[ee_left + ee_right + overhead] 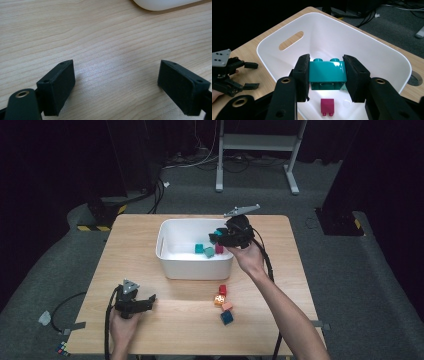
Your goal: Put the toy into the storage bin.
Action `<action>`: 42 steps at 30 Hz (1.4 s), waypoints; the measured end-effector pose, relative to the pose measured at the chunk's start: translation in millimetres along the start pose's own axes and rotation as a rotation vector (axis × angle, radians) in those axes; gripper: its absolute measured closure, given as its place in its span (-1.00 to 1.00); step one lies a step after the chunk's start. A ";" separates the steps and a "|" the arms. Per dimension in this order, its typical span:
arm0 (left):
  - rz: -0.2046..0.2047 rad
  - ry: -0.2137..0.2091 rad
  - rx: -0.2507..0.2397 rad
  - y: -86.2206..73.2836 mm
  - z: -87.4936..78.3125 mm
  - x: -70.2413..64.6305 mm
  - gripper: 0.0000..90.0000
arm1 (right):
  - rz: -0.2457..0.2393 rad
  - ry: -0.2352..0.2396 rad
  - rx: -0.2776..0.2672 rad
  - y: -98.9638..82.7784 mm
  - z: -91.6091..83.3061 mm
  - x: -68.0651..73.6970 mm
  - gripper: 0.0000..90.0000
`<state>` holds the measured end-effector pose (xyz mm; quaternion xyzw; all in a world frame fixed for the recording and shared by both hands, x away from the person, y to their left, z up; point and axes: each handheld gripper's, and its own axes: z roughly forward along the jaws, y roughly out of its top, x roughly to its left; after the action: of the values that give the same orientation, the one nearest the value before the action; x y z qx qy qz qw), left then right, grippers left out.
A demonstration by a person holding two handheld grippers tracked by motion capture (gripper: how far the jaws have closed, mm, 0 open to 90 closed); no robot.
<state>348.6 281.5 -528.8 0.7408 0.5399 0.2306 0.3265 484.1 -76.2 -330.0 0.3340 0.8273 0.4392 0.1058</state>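
Wood-grain counter (pixel 165 320) fills my high view, with the white bin (pixel 170 265) sitting just past centre. I've got the right tongs (pixel 326 75) held over the bin's far right corner, clenched on a teal brick (pixel 327 72), studs up, both pads flat on its ends. Below it on the bin floor lies a magenta brick (pixel 327 106); the high view also shows two teal pieces (pixel 204 250) in there. At five o'clock from the bin, loose on the counter, a cluster: red block (pixel 222 289), orange block (pixel 219 300), pink block (pixel 227 306), dark blue block (pixel 227 317). At seven o'clock, my left tongs (pixel 116 85) rest low over bare wood, spread wide, holding nothing.
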 end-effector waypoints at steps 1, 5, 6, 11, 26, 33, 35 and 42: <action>0.000 0.000 0.000 0.0 0.0 0.0 -0.68 | 0.002 -0.003 0.002 0.9 2.0 -0.4 0.30; -0.001 0.001 -0.001 0.0 0.0 -0.1 -0.68 | -0.003 -0.014 0.009 3.9 9.9 -2.1 0.30; -0.001 0.001 -0.001 0.0 0.0 -0.1 -0.68 | -0.002 -0.018 0.014 4.5 12.2 -1.7 0.30; -0.006 0.000 -0.004 0.0 0.3 -0.4 -0.68 | -0.010 -0.026 0.027 6.6 20.2 -2.8 0.29; -0.005 0.000 -0.004 -0.1 0.3 -0.4 -0.68 | 0.007 -0.037 0.053 6.8 32.6 -8.3 0.29; -0.006 0.000 -0.004 -0.1 0.3 -0.4 -0.68 | 0.006 -0.048 0.060 5.6 34.3 -10.8 0.14; -0.006 0.000 -0.004 -0.1 0.3 -0.4 -0.68 | 0.008 -0.048 0.061 5.0 34.0 -11.0 0.11; -0.003 0.000 -0.002 0.0 0.2 -0.2 -0.68 | 0.003 -0.043 0.031 -3.3 20.1 -11.2 0.08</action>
<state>348.6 281.2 -528.9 0.7396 0.5407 0.2306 0.3277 500.5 -71.5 -345.8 0.3463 0.8309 0.4193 0.1176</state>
